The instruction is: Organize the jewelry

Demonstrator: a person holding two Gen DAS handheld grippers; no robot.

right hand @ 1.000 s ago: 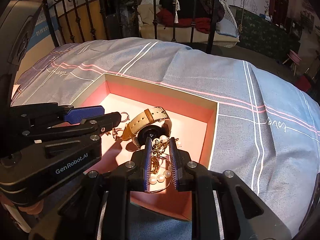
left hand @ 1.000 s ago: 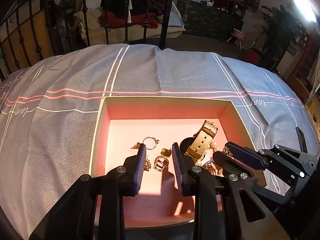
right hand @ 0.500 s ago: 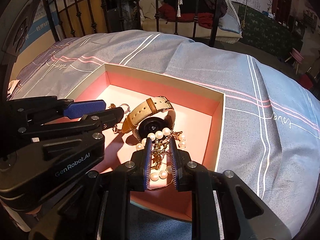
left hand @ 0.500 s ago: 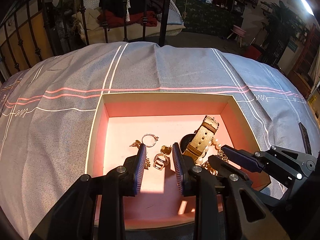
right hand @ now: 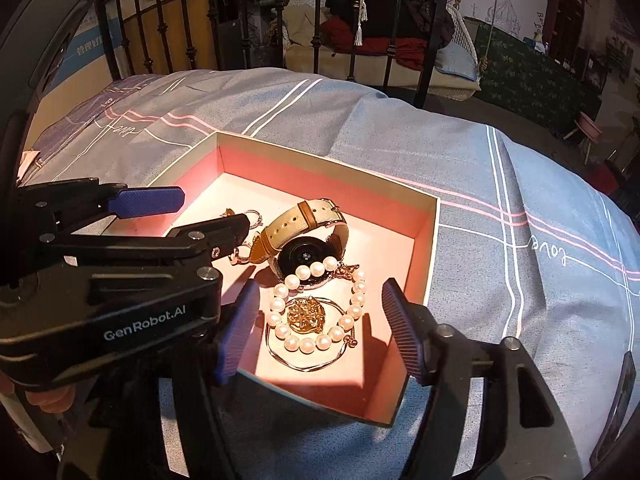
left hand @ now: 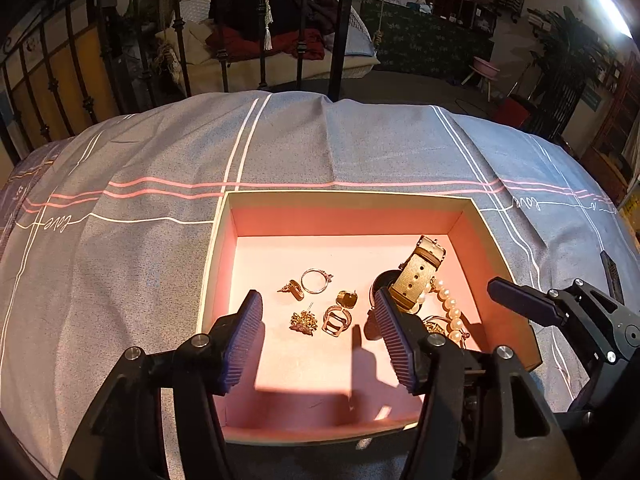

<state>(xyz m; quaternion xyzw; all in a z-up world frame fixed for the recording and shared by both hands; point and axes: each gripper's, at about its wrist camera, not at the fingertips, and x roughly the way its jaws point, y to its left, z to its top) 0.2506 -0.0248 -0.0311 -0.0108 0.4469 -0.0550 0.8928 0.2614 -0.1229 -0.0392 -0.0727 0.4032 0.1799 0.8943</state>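
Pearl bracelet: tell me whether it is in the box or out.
In. The pearl bracelet lies on the pink floor of the box, beside the watch.

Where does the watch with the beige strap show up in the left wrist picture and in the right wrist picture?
Left wrist: the watch lies right of centre, beside the right finger.
Right wrist: the watch sits at centre, above the pearl bracelet.
Shared landmark: the pink-lined box.
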